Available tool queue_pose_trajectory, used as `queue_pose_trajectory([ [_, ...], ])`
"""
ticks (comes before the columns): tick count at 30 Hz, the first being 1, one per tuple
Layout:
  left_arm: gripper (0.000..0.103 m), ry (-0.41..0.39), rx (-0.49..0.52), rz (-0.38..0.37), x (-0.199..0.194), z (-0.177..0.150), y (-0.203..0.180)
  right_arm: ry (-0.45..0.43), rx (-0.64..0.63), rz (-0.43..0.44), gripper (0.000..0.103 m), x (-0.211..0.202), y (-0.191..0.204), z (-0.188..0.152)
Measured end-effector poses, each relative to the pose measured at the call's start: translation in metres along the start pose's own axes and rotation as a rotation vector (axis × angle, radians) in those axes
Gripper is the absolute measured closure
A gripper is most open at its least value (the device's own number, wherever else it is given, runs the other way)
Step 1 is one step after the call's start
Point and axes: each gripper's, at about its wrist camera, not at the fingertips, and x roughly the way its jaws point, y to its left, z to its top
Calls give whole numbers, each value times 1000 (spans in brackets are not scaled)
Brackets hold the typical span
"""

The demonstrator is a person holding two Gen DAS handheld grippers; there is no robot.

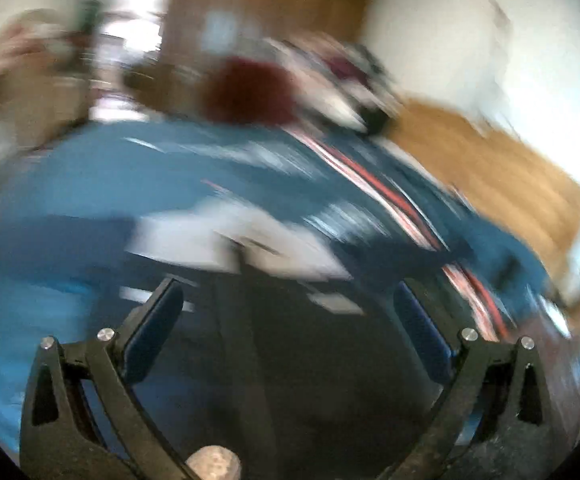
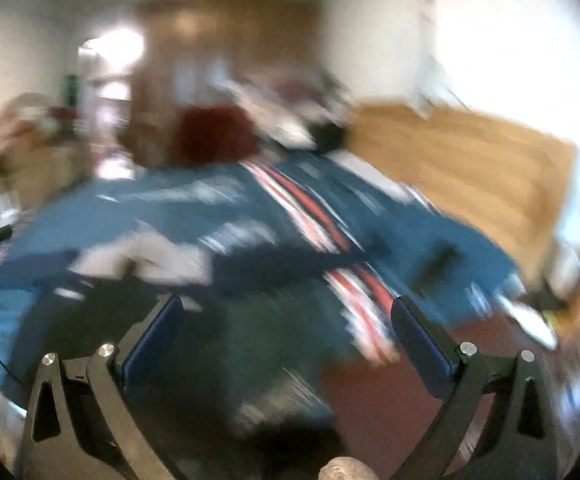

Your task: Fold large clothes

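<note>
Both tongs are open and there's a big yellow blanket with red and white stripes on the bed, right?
Not quite. The blanket is blue, not yellow, as the right wrist view shows, blurry as it is. The rest holds: it has red and white stripes, and both the left tongs and the right tongs are open with nothing between them.

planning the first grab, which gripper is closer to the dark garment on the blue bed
Left, by a hedged margin. The left gripper hangs open right over the dark garment, which fills its lower view. The right gripper is open too, with the garment toward its left finger.
</note>
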Motion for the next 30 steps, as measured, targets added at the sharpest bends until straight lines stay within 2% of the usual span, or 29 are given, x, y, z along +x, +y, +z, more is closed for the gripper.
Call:
queue_pose_trajectory([
  [1, 0, -67, -53, 74, -17, 12, 38, -59, -26, 37, 0, -4, 23, 15],
  [2, 0, -132, -117, 116, -33, 20, 78, -129, -57, 87, 0, -6, 47, 28],
  [3, 0, -202, -179, 141, -47, 21, 121, -154, -87, 131, 0, 0, 67, 32],
  [4, 0, -228, -227, 169, -49, 16, 150, -151, -125, 194, 0, 16, 88, 31],
  [5, 0, -193, -304, 200, -43, 7, 188, -56, -149, 259, 0, 44, 109, 23],
  [6, 0, -138, -354, 203, -33, 1, 212, 84, -153, 309, 0, 75, 130, 14],
  [7, 0, -54, -419, 196, -17, -12, 246, 201, -141, 350, 0, 103, 145, 2],
  [9, 1, 56, -533, 257, 10, -46, 305, 344, -150, 352, 0, 149, 172, -29],
  [12, 5, 109, -588, 282, 33, -65, 332, 481, -163, 333, 0, 192, 197, -70],
  [15, 8, 131, -623, 242, 65, -67, 362, 577, -132, 361, 0, 223, 206, -106],
  [17, 20, 112, -688, 256, 77, -71, 380, 614, -127, 377, 1, 233, 215, -123],
  [18, 23, 106, -706, 269, 75, -69, 387, 623, -130, 378, 1, 239, 220, -130],
  [21, 35, 108, -728, 320, 91, -62, 429, 645, -140, 379, 1, 264, 234, -137],
  [24, 43, 122, -752, 333, 105, -61, 449, 672, -144, 375, 1, 288, 244, -137],
  [30, 76, 107, -812, 367, 119, -62, 474, 696, -130, 386, 3, 322, 265, -128],
])
